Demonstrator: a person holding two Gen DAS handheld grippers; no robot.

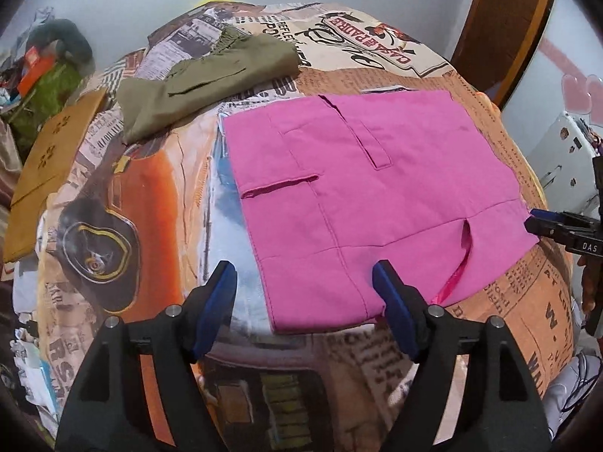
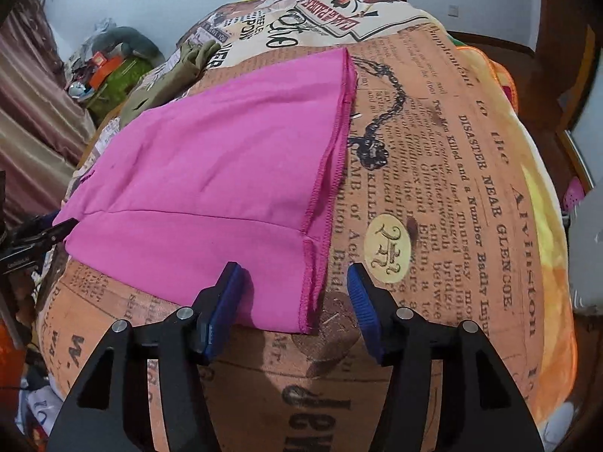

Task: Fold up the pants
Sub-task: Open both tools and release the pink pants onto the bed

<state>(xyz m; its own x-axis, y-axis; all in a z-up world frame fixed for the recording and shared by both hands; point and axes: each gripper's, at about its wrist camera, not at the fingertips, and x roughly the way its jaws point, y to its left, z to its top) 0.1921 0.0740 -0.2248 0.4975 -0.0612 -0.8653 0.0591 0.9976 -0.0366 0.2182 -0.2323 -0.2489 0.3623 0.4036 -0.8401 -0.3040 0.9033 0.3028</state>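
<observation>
Pink pants lie flat and folded on a bed with a newspaper-print cover. My left gripper hovers open over their near-left corner, one finger off the cloth, the other above it. Its pads press on nothing. In the right wrist view the pink pants show a stitched hem down their right side. My right gripper is open and straddles the near hem corner without pinching it. The right gripper's tip shows at the pants' right edge, and the left gripper's tip shows at their left edge.
Olive green pants lie crumpled at the far left of the bed. A brown board rests along the bed's left edge, with a clutter pile behind it. A white appliance and a wooden frame stand to the right.
</observation>
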